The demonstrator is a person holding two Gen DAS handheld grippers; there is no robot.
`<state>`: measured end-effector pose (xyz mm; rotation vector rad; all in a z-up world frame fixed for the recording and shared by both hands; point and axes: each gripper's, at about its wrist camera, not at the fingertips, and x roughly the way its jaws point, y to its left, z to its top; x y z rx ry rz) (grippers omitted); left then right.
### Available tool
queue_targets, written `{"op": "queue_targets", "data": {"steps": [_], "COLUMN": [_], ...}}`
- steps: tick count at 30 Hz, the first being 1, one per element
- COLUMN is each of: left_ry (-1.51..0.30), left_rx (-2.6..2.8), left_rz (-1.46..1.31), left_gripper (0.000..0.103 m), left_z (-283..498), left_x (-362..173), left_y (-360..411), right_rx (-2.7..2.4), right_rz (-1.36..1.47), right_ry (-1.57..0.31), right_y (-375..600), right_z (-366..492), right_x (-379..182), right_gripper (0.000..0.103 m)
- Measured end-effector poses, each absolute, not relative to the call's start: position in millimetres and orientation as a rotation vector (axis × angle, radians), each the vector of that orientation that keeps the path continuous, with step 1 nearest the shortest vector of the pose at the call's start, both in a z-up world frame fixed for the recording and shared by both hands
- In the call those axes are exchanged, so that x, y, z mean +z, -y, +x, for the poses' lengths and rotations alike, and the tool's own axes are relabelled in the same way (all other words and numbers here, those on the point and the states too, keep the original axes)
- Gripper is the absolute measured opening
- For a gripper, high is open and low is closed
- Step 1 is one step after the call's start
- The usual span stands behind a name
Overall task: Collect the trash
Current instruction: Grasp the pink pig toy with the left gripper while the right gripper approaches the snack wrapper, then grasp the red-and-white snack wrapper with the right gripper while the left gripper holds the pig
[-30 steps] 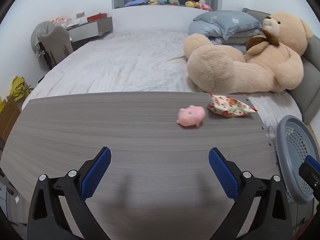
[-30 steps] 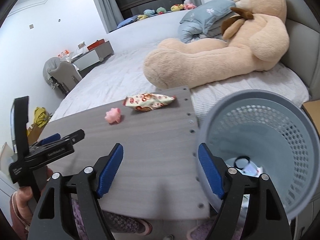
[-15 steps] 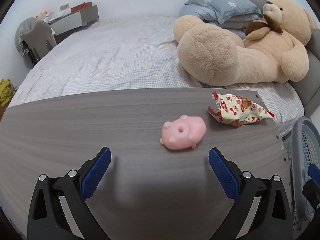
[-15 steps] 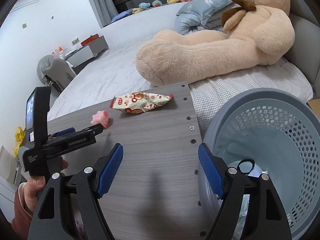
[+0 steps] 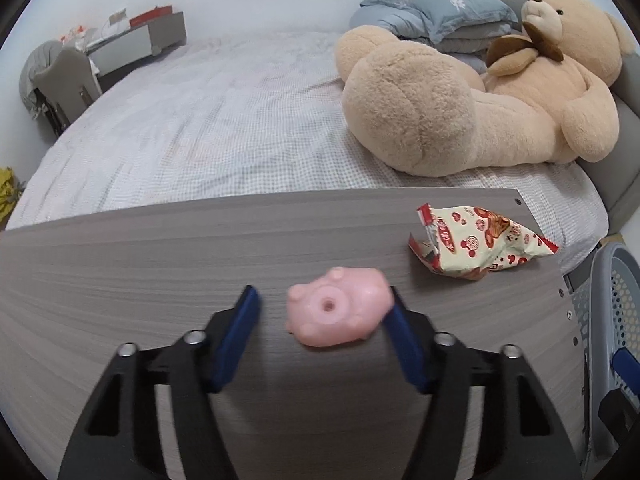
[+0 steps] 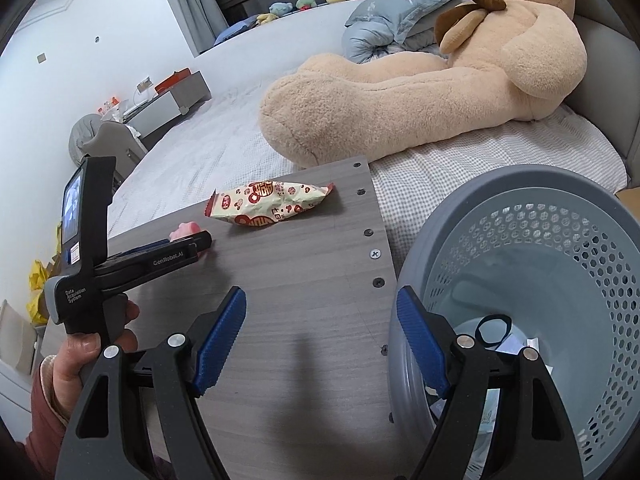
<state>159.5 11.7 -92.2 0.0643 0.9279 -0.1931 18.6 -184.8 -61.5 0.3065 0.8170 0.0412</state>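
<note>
A pink pig toy (image 5: pixel 340 307) lies on the grey wooden table (image 5: pixel 120 264), between the fingers of my left gripper (image 5: pixel 322 312). The jaws are narrowed around it; the right pad touches it and the left pad stands a little apart. The toy (image 6: pixel 185 230) also peeks out behind the left gripper (image 6: pixel 202 240) in the right wrist view. A red and cream snack wrapper (image 5: pixel 478 242) (image 6: pixel 269 203) lies near the table's far right corner. My right gripper (image 6: pixel 320 320) is open and empty, over the table's right edge beside the grey mesh trash basket (image 6: pixel 568 264).
The basket (image 5: pixel 612 320) stands off the table's right edge and holds some scraps (image 6: pixel 494 330). Behind the table is a bed (image 5: pixel 224 120) with a large teddy bear (image 5: pixel 480 92) and pillows. A chair and desk (image 5: pixel 100 60) stand far left.
My left gripper has moved forward to the pink pig toy and its jaws have narrowed around it. My right gripper has shifted slightly and stays open.
</note>
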Motion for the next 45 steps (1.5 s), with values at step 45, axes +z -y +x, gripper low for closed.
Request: {"op": "queue_targets", "data": {"steps": [45], "left_ry": [-0.887], "left_rx": [-0.057], "left_rz": [0.019], "left_gripper": [0.046], "left_z": [117.8], "left_x": [-69.1], "left_y": [-60.0], "right_rx": [0.520], "right_rz": [-0.369], "right_ry": [-1.031], "right_y": [129.3], "right_z": [189.6], "right_x": [-83.5], "right_gripper": [0.074]}}
